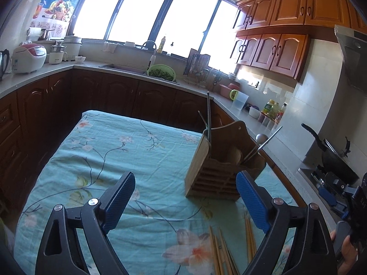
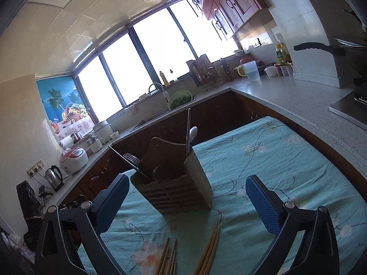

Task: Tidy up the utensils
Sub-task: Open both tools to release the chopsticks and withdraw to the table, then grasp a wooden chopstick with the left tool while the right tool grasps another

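A wooden utensil holder [image 1: 214,174] stands on the table with the teal floral cloth [image 1: 128,151]. It holds a fork, a spoon and other metal utensils. It shows too in the right wrist view [image 2: 174,183]. Wooden chopsticks [image 1: 221,252] lie loose on the cloth in front of it, also seen in the right wrist view [image 2: 207,252]. My left gripper [image 1: 185,197] is open and empty above the cloth, left of the holder. My right gripper [image 2: 187,197] is open and empty in front of the holder; it also shows at the left view's right edge [image 1: 330,194].
Kitchen counters run around the table on three sides. A sink with a green colander [image 1: 161,72] is at the back, a dish rack [image 1: 198,68] to its right, a wok on the stove [image 1: 332,158] at the right, and a rice cooker [image 1: 28,58] at the left.
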The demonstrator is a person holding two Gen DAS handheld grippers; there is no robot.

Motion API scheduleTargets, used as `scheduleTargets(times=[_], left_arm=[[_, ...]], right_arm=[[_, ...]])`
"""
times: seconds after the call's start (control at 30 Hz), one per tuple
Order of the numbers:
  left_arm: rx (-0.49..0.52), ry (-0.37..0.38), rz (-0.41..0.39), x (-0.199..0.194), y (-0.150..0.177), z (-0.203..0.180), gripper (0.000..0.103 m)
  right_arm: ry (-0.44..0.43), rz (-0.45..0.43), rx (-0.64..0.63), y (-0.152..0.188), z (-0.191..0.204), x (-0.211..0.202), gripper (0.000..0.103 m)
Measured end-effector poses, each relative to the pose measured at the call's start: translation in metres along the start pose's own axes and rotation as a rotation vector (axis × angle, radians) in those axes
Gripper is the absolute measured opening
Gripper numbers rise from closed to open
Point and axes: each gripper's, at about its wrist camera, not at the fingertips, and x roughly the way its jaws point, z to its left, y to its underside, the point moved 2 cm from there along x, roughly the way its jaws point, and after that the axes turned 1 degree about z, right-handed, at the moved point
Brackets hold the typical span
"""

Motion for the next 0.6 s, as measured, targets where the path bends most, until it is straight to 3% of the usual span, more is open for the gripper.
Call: scheduleTargets(times=[0.23, 0.6], left_arm=[[0.004, -0.008, 0.024, -0.035, 0.022, 0.000, 0.090], [-0.004, -0.023, 0.081, -0.055, 0.048, 0.002, 0.090]], right_arm=[[0.039, 0.044, -0.011, 0.031, -0.007, -0.025, 0.102], [0.105, 0.083, 0.017, 0.066, -0.024, -0.049, 0.102]])
